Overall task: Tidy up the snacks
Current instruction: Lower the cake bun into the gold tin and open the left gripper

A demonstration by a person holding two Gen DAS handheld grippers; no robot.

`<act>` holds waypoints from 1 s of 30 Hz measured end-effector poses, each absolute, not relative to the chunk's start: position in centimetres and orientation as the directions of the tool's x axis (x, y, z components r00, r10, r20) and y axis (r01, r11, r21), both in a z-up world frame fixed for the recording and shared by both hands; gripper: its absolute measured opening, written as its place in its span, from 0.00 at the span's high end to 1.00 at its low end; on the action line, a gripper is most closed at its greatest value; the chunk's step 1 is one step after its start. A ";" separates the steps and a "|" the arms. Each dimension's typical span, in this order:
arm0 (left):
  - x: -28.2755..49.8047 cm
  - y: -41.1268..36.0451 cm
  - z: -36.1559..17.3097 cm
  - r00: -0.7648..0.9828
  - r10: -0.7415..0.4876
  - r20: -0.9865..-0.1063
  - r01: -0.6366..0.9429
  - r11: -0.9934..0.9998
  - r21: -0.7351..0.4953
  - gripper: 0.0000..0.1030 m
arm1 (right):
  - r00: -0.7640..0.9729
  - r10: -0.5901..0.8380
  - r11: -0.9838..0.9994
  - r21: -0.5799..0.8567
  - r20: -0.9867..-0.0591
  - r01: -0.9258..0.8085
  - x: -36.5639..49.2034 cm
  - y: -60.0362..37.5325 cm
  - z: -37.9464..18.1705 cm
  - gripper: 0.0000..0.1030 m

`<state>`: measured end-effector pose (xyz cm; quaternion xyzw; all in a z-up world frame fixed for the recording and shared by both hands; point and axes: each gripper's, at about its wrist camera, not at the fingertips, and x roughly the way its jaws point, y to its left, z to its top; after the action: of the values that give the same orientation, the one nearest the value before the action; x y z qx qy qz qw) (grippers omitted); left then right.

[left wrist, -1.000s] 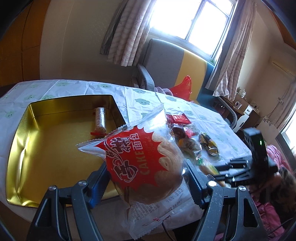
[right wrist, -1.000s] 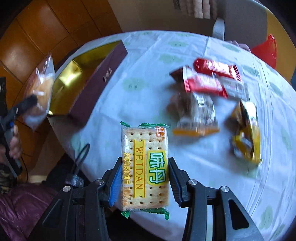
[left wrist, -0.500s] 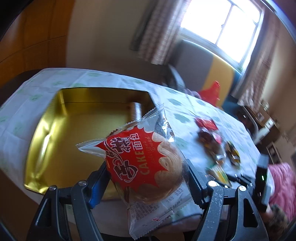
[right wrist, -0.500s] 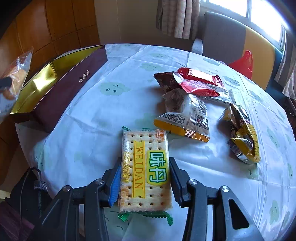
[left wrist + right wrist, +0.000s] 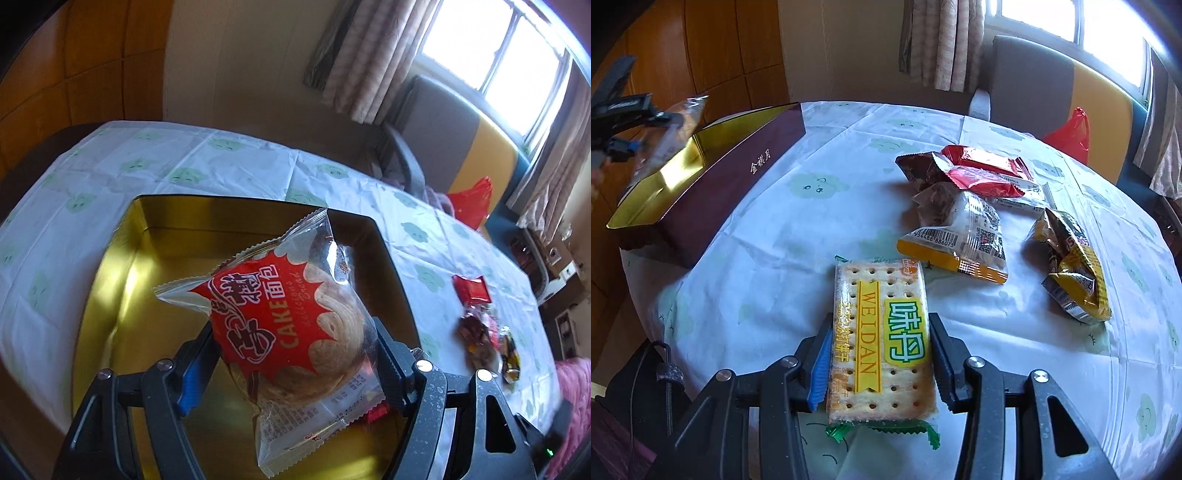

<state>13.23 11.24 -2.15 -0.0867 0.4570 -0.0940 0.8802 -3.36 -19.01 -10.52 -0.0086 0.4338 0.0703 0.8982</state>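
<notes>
The left gripper [image 5: 295, 354] has its jaws clamped on the soft, crushable cake bread packet [image 5: 291, 325] above the gold box [image 5: 110, 266], while the right gripper [image 5: 879, 365] clamps the brittle cracker pack [image 5: 879, 332] by its long sides over the desk [image 5: 798, 243] front edge

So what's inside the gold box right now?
Mostly bare gold floor shows in the gold box. The cake bread packet, gripped in the left gripper above it, hides the middle; a red scrap peeks from beneath, unidentifiable.
</notes>
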 end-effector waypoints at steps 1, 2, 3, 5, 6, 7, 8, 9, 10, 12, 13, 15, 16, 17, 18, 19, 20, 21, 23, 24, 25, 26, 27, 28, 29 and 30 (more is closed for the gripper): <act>14.2 10.9 -2.5 0.558 -0.229 -0.798 0.082 0.972 -0.222 0.26 | 0.614 0.120 0.990 0.047 -0.780 -0.135 -3.4 -19.0 -10.5 0.54; 14.9 10.6 -2.8 0.550 -0.221 -0.805 0.083 0.974 -0.211 0.26 | 0.614 0.122 0.990 0.047 -0.780 -0.136 -3.4 -19.0 -10.5 0.54; 15.7 10.1 -3.1 0.543 -0.221 -0.810 0.094 0.975 -0.203 0.26 | 0.615 0.122 0.989 0.046 -0.779 -0.138 -3.4 -19.0 -10.5 0.54; 17.2 9.3 -3.7 0.542 -0.196 -0.817 0.099 0.980 -0.170 0.26 | 0.616 0.122 0.989 0.044 -0.779 -0.139 -3.4 -19.0 -10.5 0.54; 17.8 9.1 -3.9 0.540 -0.193 -0.819 0.105 0.981 -0.163 0.26 | 0.616 0.122 0.989 0.044 -0.778 -0.140 -3.4 -19.0 -10.5 0.54; 18.5 8.7 -4.2 0.534 -0.194 -0.823 0.113 0.981 -0.157 0.26 | 0.616 0.121 0.989 0.043 -0.779 -0.141 -3.4 -19.0 -10.5 0.54; 19.1 8.3 -4.5 0.528 -0.190 -0.827 0.117 0.982 -0.151 0.25 | 0.615 0.121 0.989 0.042 -0.779 -0.142 -3.4 -19.0 -10.5 0.54; 19.8 7.9 -5.0 0.520 -0.184 -0.834 0.120 0.983 -0.141 0.25 | 0.615 0.121 0.989 0.041 -0.779 -0.142 -3.4 -19.0 -10.5 0.54; 20.3 7.8 -5.3 0.513 -0.178 -0.839 0.121 0.983 -0.135 0.22 | 0.616 0.120 0.989 0.041 -0.779 -0.142 -3.4 -19.0 -10.5 0.54; 21.0 7.7 -5.8 0.516 -0.157 -0.842 0.090 0.988 -0.129 0.20 | 0.617 0.118 0.989 0.038 -0.778 -0.141 -3.4 -18.9 -10.5 0.54; 21.1 7.7 -5.8 0.518 -0.160 -0.840 0.081 0.987 -0.138 0.19 | 0.617 0.117 0.989 0.036 -0.778 -0.142 -3.4 -18.9 -10.5 0.54; 20.6 8.1 -5.3 0.546 -0.167 -0.821 0.062 0.985 -0.159 0.15 | 0.617 0.116 0.989 0.035 -0.778 -0.141 -3.4 -18.8 -10.5 0.54; 20.3 8.2 -5.1 0.559 -0.161 -0.814 0.052 0.986 -0.159 0.11 | 0.617 0.116 0.989 0.035 -0.778 -0.142 -3.4 -18.8 -10.5 0.54; 19.8 8.5 -4.7 0.573 -0.159 -0.804 0.045 0.986 -0.163 0.11 | 0.617 0.116 0.989 0.035 -0.778 -0.142 -3.4 -18.8 -10.5 0.54; 19.3 8.6 -4.3 0.585 -0.158 -0.796 0.037 0.985 -0.168 0.11 | 0.618 0.115 0.989 0.034 -0.778 -0.141 -3.4 -18.8 -10.5 0.54; 18.8 8.8 -4.0 0.594 -0.148 -0.790 0.025 0.986 -0.166 0.11 | 0.618 0.114 0.989 0.033 -0.778 -0.141 -3.4 -18.8 -10.4 0.54; 18.2 9.0 -3.7 0.605 -0.133 -0.785 0.011 0.987 -0.159 0.13 | 0.618 0.112 0.990 0.031 -0.778 -0.140 -3.5 -18.8 -10.4 0.54; 17.5 9.0 -3.4 0.611 -0.123 -0.782 0.003 0.988 -0.153 0.14 | 0.619 0.110 0.990 0.029 -0.778 -0.139 -3.5 -18.7 -10.4 0.54; 15.9 9.0 -2.9 0.624 -0.105 -0.774 -0.007 0.990 -0.139 0.17 | 0.621 0.106 0.990 0.027 -0.777 -0.135 -3.5 -18.7 -10.4 0.54; 15.2 9.0 -2.8 0.629 -0.097 -0.771 -0.008 0.991 -0.132 0.18 | 0.622 0.103 0.991 0.026 -0.776 -0.133 -3.5 -18.7 -10.4 0.54; 14.2 8.9 -2.6 0.636 -0.088 -0.767 -0.010 0.992 -0.122 0.18 | 0.623 0.101 0.991 0.024 -0.776 -0.131 -3.5 -18.6 -10.4 0.54; 13.5 8.8 -2.5 0.640 -0.080 -0.764 -0.013 0.993 -0.115 0.18 | 0.624 0.098 0.991 0.022 -0.775 -0.129 -3.6 -18.6 -10.4 0.54; 12.5 8.7 -2.5 0.642 -0.071 -0.763 -0.016 0.994 -0.106 0.18 | 0.625 0.096 0.992 0.020 -0.775 -0.127 -3.6 -18.6 -10.4 0.54; 11.7 8.6 -2.4 0.644 -0.066 -0.762 -0.019 0.995 -0.102 0.18 | 0.626 0.094 0.992 0.019 -0.774 -0.125 -3.6 -18.6 -10.4 0.54; 10.9 8.6 -2.4 0.647 -0.064 -0.759 -0.020 0.995 -0.101 0.18 | 0.627 0.092 0.992 0.018 -0.774 -0.124 -3.7 -18.5 -10.4 0.54; 10.1 8.7 -2.3 0.651 -0.064 -0.757 -0.020 0.995 -0.101 0.18 | 0.627 0.091 0.992 0.017 -0.773 -0.122 -3.7 -18.5 -10.4 0.54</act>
<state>10.12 8.66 -2.34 -0.0502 0.4178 -0.0120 0.9071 -3.67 -18.53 -10.37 -0.0183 0.4275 0.0591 0.9019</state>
